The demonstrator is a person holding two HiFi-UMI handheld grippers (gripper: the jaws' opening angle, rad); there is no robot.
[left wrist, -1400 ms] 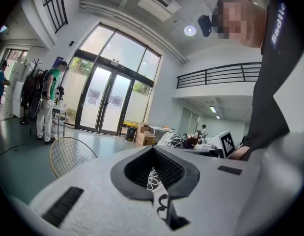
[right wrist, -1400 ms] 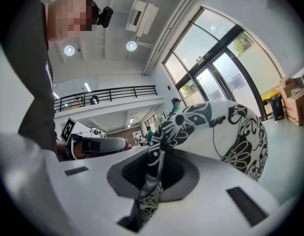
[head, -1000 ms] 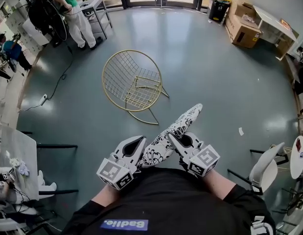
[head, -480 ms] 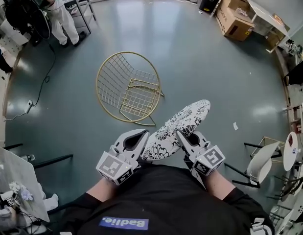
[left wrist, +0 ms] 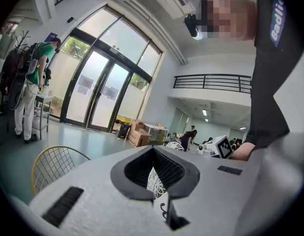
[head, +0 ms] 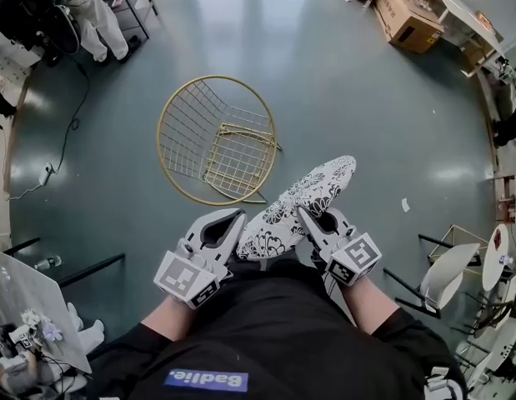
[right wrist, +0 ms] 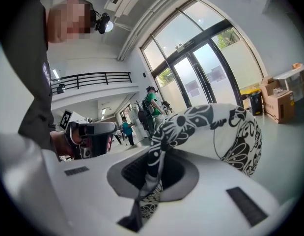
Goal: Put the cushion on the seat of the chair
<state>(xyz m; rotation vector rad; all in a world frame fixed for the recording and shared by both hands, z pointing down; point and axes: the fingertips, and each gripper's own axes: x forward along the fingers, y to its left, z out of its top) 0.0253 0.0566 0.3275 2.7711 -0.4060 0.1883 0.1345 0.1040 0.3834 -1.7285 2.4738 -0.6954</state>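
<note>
Two hand-held grippers, one cushion [head: 303, 207]: my left hand-held gripper [head: 234, 217] is pinched tight on one edge of the fabric and my right hand-held gripper [head: 308, 216] is clamped on the other. It hangs between them in front of my chest, a soft, floppy round pad of white cloth with black floral swirls. Just beyond it on the glossy grey-green floor [head: 366, 98] stands the chair [head: 191, 132], thin gold wire mesh with a big round back hoop and a squarish seat [head: 237, 152], not touching the cushion.

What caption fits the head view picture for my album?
The left tool and right tool grip a black-and-white cushion near the gold wire chair.
</note>
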